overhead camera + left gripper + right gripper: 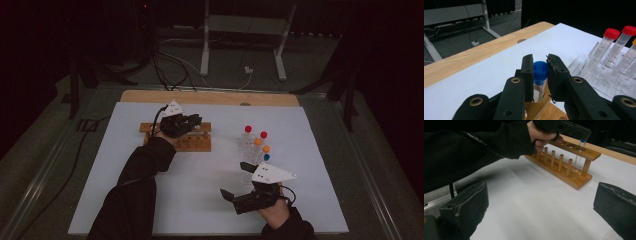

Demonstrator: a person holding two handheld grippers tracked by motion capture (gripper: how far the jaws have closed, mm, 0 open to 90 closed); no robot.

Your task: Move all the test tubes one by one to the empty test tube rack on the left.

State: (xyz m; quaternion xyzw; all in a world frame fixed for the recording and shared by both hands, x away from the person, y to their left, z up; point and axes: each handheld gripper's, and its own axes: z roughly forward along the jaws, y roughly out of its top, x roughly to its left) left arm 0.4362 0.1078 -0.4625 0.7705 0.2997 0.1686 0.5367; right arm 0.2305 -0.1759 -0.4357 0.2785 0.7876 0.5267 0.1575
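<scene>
Your left gripper (540, 72) sits centre frame in its own view, jaws narrowed around the blue-capped tube (540, 75), one pad on each side of the cap; contact on the right side cannot be confirmed. The tube stands upright in the end hole of the wooden rack (564, 167). Your right gripper (239, 186), lower right in the high view, is spread wide, holding nothing.

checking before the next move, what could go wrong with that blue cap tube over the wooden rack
The left gripper clamps the blue-capped tube near its cap while it stands in the wooden rack; a tilt might jam it in the hole. The grip looks off-centre, so it may slip. The clear rack of tubes nearby could get knocked.
</scene>
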